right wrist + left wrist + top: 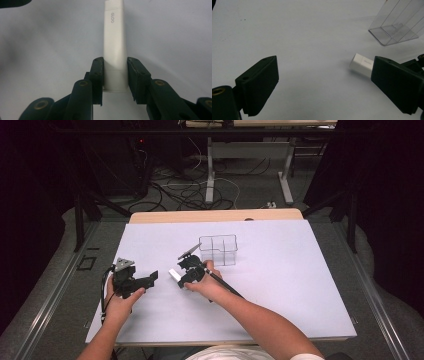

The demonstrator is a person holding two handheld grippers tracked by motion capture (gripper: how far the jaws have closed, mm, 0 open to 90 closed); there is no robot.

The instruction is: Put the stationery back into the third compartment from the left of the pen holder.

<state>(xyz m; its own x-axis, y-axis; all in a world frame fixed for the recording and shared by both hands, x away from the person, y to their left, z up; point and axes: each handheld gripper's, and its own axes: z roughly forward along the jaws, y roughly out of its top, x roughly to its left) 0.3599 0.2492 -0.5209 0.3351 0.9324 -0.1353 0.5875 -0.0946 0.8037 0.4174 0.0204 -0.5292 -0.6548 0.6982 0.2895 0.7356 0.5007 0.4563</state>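
- Left gripper [150,279] hovers low over the white table cover [280,285], jaws spread wide with nothing between them.
- Right gripper [180,277] is clamped on a white glue stick [114,47] marked "GLOO", which juts out beyond its jaws, above the cover.
- Clear divided box [218,249] stands just beyond the right gripper.

A clear plastic box [218,249] with dividers inside stands on the white surface [280,285], toward its middle. Beyond the far wooden edge, dark cables [175,195] lie tangled across the grey floor [250,190], between the white legs of another table [210,175].
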